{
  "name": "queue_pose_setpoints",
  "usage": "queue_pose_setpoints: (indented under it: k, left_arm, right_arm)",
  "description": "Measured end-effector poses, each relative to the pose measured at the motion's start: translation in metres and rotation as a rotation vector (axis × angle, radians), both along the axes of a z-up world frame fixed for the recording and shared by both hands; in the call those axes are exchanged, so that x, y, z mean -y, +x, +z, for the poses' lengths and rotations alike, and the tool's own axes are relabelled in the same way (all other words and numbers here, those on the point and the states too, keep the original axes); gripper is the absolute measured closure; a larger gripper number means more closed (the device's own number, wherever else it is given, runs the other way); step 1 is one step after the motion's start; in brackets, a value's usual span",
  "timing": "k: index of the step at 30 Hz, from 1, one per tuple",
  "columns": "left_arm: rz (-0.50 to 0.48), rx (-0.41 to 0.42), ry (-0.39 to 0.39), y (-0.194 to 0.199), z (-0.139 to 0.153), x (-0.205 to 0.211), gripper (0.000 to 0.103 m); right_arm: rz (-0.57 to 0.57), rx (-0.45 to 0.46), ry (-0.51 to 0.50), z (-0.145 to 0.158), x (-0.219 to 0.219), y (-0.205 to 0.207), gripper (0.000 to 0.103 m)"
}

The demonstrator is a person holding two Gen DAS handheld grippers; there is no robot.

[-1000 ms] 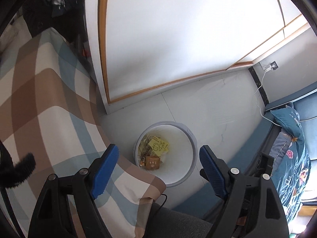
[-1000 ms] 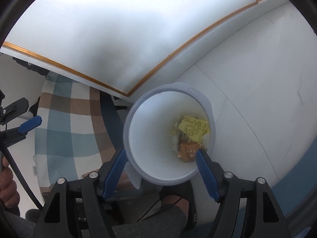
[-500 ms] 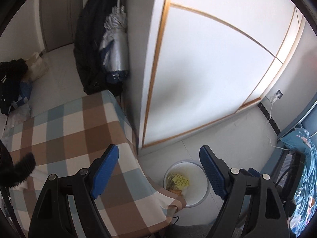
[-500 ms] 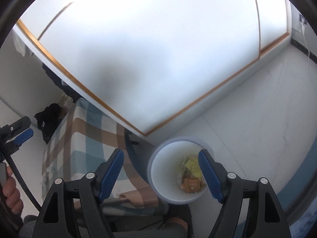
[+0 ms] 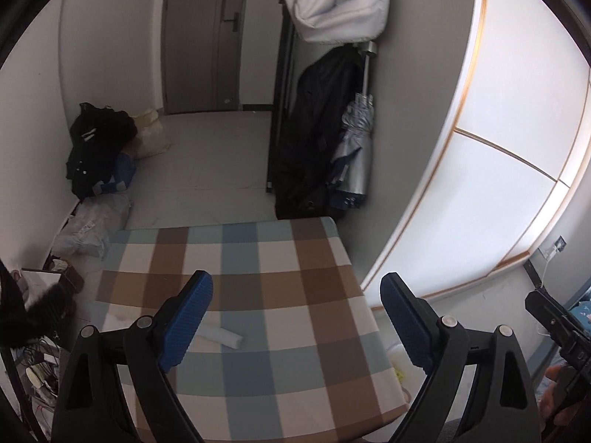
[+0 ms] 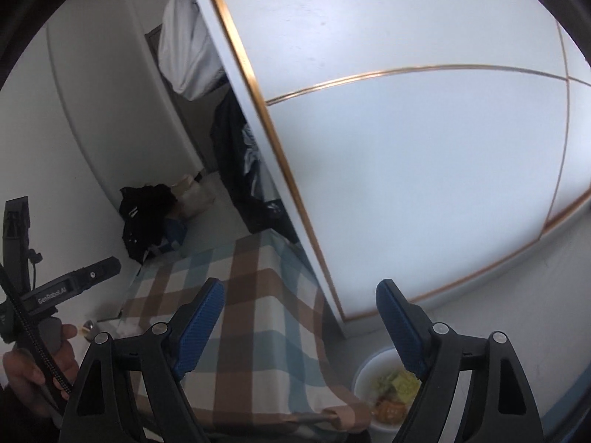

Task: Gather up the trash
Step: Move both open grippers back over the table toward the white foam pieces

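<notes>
Trash [image 6: 397, 391] sits in the white bin [image 6: 364, 374] beside the checked table [image 5: 258, 295] (a white roll [image 5: 221, 336] lies there); both claws, left gripper [image 5: 297, 323] and right gripper [image 6: 300, 328], have just been opening, spread and empty.

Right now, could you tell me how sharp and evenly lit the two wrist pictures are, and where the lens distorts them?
Left wrist view: the checked tablecloth is mostly crisp, the gold-trimmed wardrobe door bows strongly and softens toward the rim, the corners go black. Right wrist view: softer overall, the cloth's checks smeared, the white bin blurred, the door washed pale by glare.
</notes>
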State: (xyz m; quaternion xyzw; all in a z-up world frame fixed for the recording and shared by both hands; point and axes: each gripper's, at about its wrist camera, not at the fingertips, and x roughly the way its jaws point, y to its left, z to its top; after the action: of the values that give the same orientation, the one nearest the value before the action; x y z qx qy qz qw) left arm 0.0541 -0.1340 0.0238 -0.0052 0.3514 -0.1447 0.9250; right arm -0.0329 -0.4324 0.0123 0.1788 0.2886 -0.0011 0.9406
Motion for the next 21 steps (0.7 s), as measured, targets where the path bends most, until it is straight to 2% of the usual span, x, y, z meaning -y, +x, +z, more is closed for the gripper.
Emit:
queue_pose_setpoints:
  k: [2,7,15,21]
  left_arm:
    - [0.040,0.029,0.004,0.002,0.004,-0.020,0.013]
    - [0.098,0.034,0.028,0.005,0.008,-0.060,0.012]
    - [0.222,0.009,0.055,0.022,-0.015,-0.128,0.012]
    - [0.281,-0.015,-0.006,0.037,-0.037,-0.173,0.012]
  right_arm:
    - [0.044,0.015,0.005,0.008,-0.022,0.009,0.017]
    - [0.132,0.034,0.006,0.016,-0.066,0.029,0.017]
    - [0.309,-0.001,0.033,0.013,-0.143,0.071,0.017]
    - [0.406,-0.054,-0.020,-0.004,-0.198,0.105,0.017]
